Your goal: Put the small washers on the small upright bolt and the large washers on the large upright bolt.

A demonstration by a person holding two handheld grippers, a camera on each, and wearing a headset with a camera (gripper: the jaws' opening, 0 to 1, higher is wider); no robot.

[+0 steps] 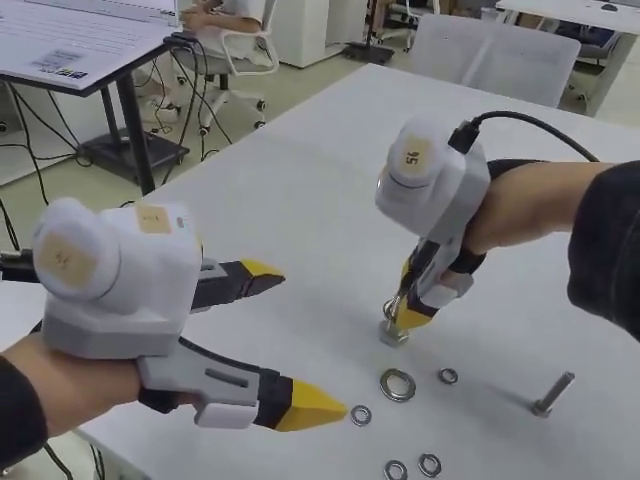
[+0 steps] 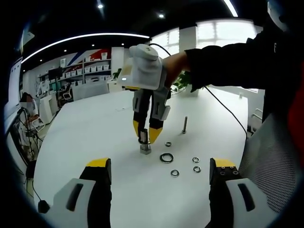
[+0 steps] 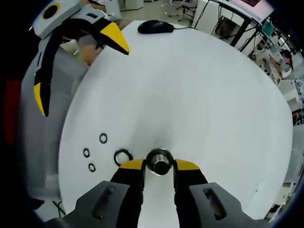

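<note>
My right gripper (image 1: 398, 318) points down at the white table (image 1: 300, 170), shut on a large washer (image 3: 160, 162) held at the top of the large upright bolt (image 2: 145, 149). A second large washer (image 1: 397, 384) lies flat just beside that bolt. Several small washers (image 1: 361, 414) are scattered around it. The small bolt (image 1: 553, 394) stands upright to the right, apart from the washers. My left gripper (image 1: 295, 340) hovers open at the lower left with nothing between its yellow fingertips (image 1: 320, 405). It faces the bolt and washers (image 2: 175, 173).
A black mouse (image 3: 156, 27) lies on the far part of the table. The table's left edge (image 1: 190, 160) drops to the floor, where a desk (image 1: 70, 50) and an office chair (image 1: 235, 50) stand. A grey chair (image 1: 500, 55) sits behind the table.
</note>
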